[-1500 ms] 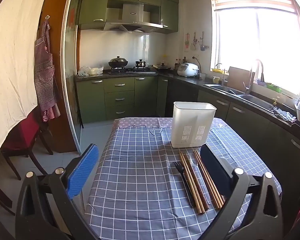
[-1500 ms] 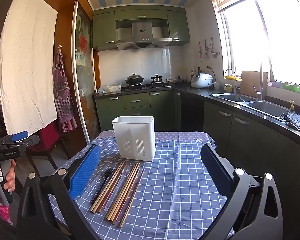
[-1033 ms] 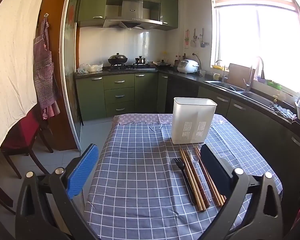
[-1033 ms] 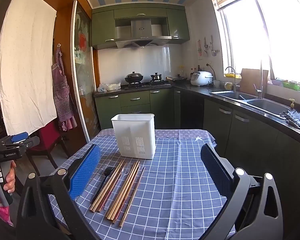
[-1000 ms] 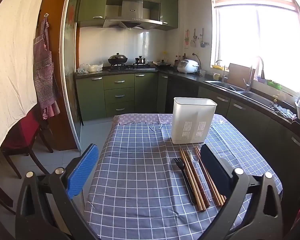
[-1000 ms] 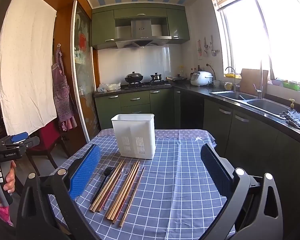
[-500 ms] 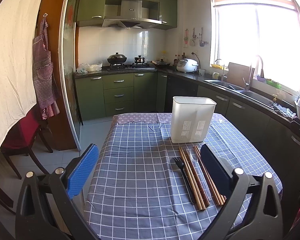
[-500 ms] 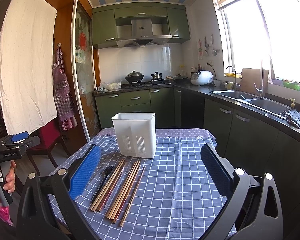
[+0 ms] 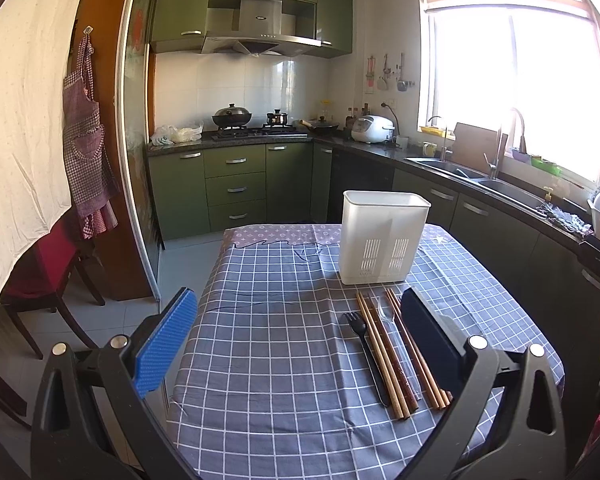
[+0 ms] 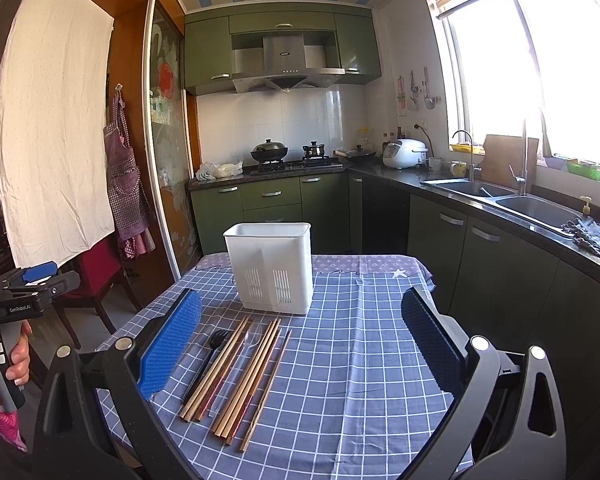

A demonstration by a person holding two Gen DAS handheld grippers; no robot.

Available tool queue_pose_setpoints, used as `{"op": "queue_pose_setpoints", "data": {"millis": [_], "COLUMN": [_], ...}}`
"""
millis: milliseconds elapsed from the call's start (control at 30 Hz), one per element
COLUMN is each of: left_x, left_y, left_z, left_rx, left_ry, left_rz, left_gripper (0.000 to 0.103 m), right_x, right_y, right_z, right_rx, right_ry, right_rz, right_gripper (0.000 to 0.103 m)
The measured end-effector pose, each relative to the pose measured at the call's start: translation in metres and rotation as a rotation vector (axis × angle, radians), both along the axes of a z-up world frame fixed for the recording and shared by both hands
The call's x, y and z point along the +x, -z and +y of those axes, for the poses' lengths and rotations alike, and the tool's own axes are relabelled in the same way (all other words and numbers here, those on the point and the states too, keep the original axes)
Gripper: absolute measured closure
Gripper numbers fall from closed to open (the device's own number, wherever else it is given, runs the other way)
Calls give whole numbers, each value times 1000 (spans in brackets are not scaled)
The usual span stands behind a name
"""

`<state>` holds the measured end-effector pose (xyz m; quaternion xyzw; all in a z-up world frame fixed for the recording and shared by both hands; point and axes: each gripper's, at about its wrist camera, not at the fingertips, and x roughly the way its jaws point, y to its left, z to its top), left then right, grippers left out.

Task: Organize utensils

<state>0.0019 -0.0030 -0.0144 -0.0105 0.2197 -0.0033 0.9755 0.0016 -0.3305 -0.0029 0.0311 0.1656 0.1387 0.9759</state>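
Right hand-held gripper [image 10: 300, 336] hovers, jaws spread, above chopsticks [image 10: 244, 384] beside white caddy [image 10: 270, 266].

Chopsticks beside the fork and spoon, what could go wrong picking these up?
The chopsticks lie packed against the black fork and clear spoon, so a hand-held gripper could catch several at once. The tall white caddy might tip if bumped. The loose tablecloth could drag.

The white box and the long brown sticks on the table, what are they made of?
The white box looks like plastic: smooth, matte walls with moulded slots low on the front. The sticks, probably chopsticks, look like wood or bamboo: tan, dull, some with darker reddish ends. The pictures cannot settle which.
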Motion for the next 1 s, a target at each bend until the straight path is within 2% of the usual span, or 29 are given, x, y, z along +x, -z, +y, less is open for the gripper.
{"op": "queue_pose_setpoints", "data": {"millis": [1000], "left_x": [7], "left_y": [-1], "left_z": [-4], "left_rx": [-3], "left_ry": [11], "left_rz": [23], "left_gripper": [6], "right_x": [15], "right_y": [6], "right_z": [0], "right_rx": [-16], "right_ry": [21], "right_rz": [44], "right_gripper": [4]}}
